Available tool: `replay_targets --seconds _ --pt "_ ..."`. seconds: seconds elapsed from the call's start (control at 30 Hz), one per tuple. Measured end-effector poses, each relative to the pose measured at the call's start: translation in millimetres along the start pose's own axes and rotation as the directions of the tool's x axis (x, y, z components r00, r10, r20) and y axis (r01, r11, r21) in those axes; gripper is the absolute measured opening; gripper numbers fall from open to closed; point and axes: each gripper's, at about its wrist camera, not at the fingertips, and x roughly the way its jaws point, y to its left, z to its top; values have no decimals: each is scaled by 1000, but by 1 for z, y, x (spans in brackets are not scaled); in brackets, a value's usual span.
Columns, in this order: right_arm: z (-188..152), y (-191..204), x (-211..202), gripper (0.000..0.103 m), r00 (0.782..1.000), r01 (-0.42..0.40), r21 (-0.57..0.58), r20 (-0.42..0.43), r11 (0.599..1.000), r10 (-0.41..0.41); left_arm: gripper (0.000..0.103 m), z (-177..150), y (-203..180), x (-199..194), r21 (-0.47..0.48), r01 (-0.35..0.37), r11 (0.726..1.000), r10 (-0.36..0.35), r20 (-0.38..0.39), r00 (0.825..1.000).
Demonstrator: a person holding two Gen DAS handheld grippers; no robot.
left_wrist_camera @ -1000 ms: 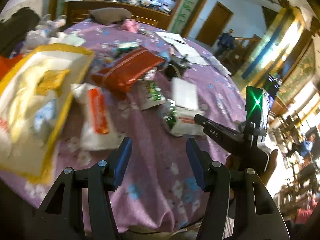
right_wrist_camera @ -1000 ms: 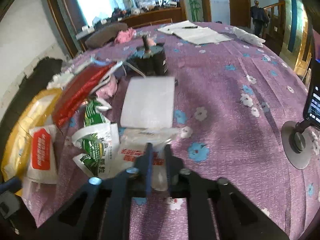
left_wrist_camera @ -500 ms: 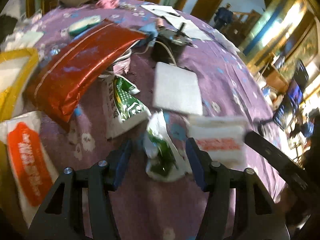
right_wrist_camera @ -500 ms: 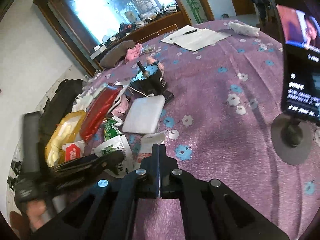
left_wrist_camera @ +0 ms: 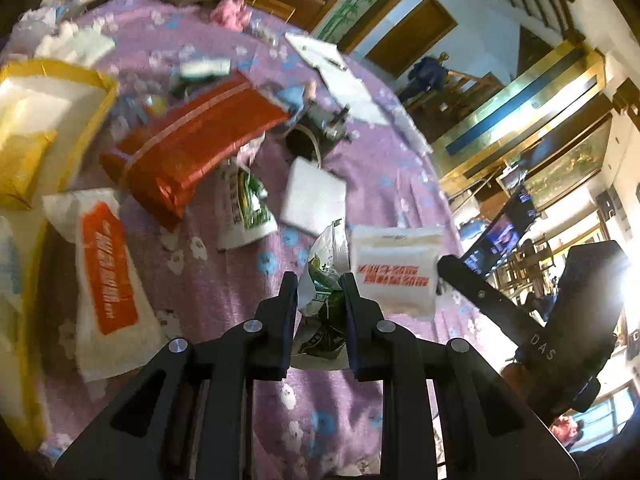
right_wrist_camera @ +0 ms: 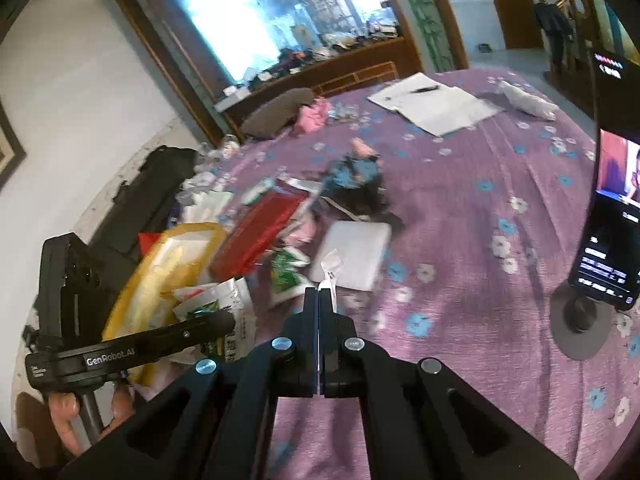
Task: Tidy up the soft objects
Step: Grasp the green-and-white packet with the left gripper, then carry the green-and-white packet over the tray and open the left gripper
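On the desk [left_wrist_camera: 224, 296] with its purple flowered cloth, the left tongs [left_wrist_camera: 318, 292] are closing around a crumpled green-and-white packet [left_wrist_camera: 326, 276]; its plastic sits between the jaws, which already touch it on both sides. Just right of that packet, a white tissue pack with red lettering [left_wrist_camera: 394, 272] hangs lifted above the cloth, its edge pinched in the right tongs [right_wrist_camera: 319, 296] (jaws pressed fully together on a thin white flap). Left of the green-and-white packet lie another green packet [left_wrist_camera: 244, 208], a red pouch [left_wrist_camera: 192, 148] and a white pack with an orange label [left_wrist_camera: 108, 276].
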Motion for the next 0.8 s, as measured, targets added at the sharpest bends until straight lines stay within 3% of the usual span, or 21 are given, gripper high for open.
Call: replay_targets --seconds 0.07,0.23,0.33,0.47,0.6,0.8 --pt "-2 10 -2 0 1000 -19 -19 12 1000 19 20 -1 -1 -18 5 -15 1000 15 32 999" --pt "-5 62 9 0 986 -169 -63 -3 984 169 20 -13 28 -82 -38 -68 997 71 94 993" --pt "-2 100 19 0 970 -242 -112 -12 964 242 20 -18 58 -133 -95 -109 989 124 164 979" --pt "6 147 44 0 944 -330 -147 -51 933 326 20 -13 102 -179 -166 -184 969 221 241 945" --pt "15 182 86 0 926 -374 -139 -108 917 361 20 3 142 -186 -179 -218 959 259 250 933" --pt "31 197 166 0 926 -347 -67 -185 936 330 21 35 196 -163 -181 -285 941 319 197 927"
